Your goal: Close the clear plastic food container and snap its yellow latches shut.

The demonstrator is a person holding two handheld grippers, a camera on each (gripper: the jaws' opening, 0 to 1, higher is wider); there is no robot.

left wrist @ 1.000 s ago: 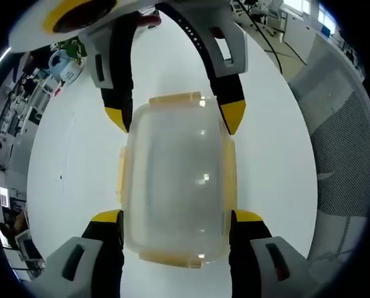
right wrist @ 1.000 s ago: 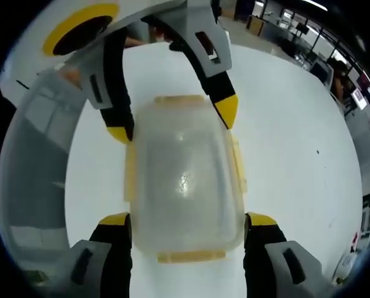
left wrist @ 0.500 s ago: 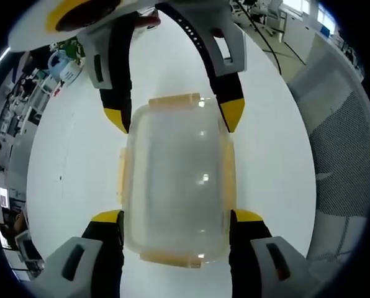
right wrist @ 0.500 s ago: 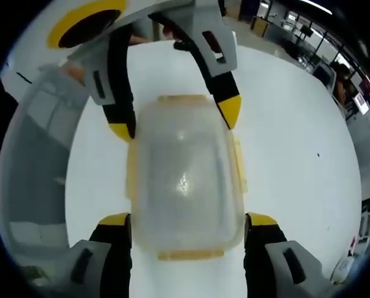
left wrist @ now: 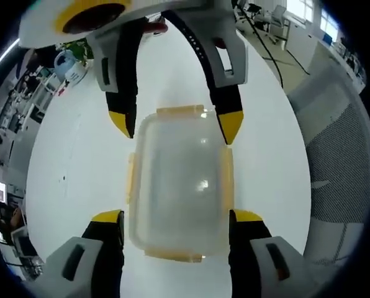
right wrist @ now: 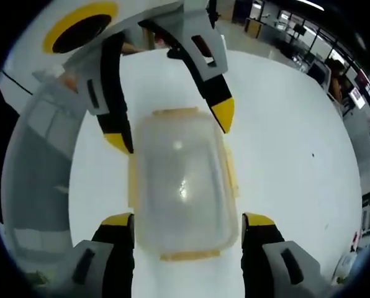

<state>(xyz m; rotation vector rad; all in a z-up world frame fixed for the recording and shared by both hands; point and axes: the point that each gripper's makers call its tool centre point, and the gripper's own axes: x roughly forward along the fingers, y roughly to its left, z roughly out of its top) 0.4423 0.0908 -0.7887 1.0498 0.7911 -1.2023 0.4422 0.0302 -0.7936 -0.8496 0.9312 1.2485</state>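
Now both grippers have drawn back a little from the clear plastic food container point(left wrist: 179, 192): half a second ago it loomed larger between the jaws in each view, and it looks smaller now, with more of the white table point(left wrist: 67, 155) showing around it. The container itself seems not to have shifted; it is the hands that have pulled away.

It sits flat on the table with its lid on, between the two grippers, which face each other across it. In the left gripper view the left gripper point(left wrist: 175, 217) stands wide, its yellow tips straddling the near corners, apart from the walls or just beside them, gripping nothing. The right gripper point(left wrist: 175, 124) comes in from the far side, also spread, its tips at the far corners. The right gripper view mirrors this, with the container point(right wrist: 182, 186) between that view's own jaws.

The container's long axis runs from one gripper to the other, one short end toward each. The yellow latches point(left wrist: 225, 180) lie along all four sides; I cannot tell whether any is snapped down. My guess is the lid is seated and the latches come next, though that is only a reading.
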